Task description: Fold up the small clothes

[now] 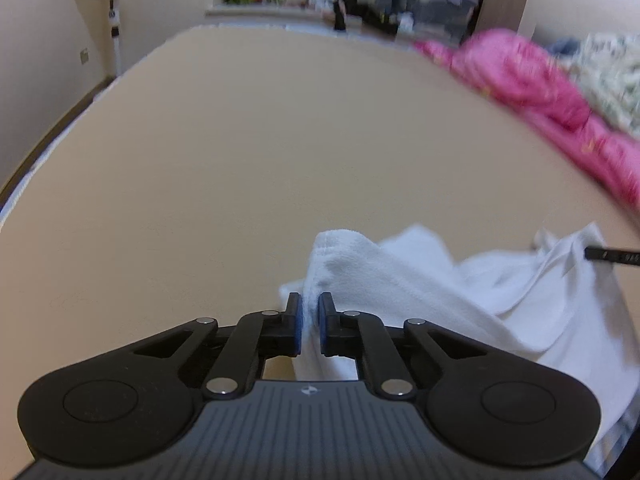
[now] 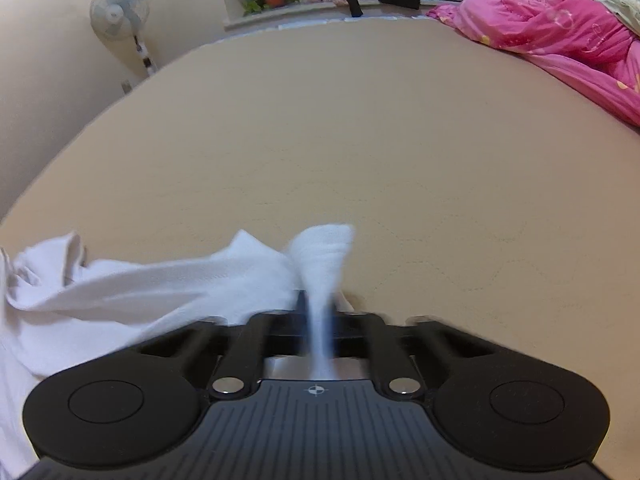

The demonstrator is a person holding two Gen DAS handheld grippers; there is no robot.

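White cotton garment (image 1: pixel 420 280) hangs stretched between both tools above the tan bed (image 1: pixel 240 160). Left tool (image 1: pixel 309 322) pinches one bunched edge at 6 o'clock; right tool (image 2: pixel 318 312) clamps another. Each bite looks thin, so a sharp tug could pull the cloth free and let it crumple before any crease is set.
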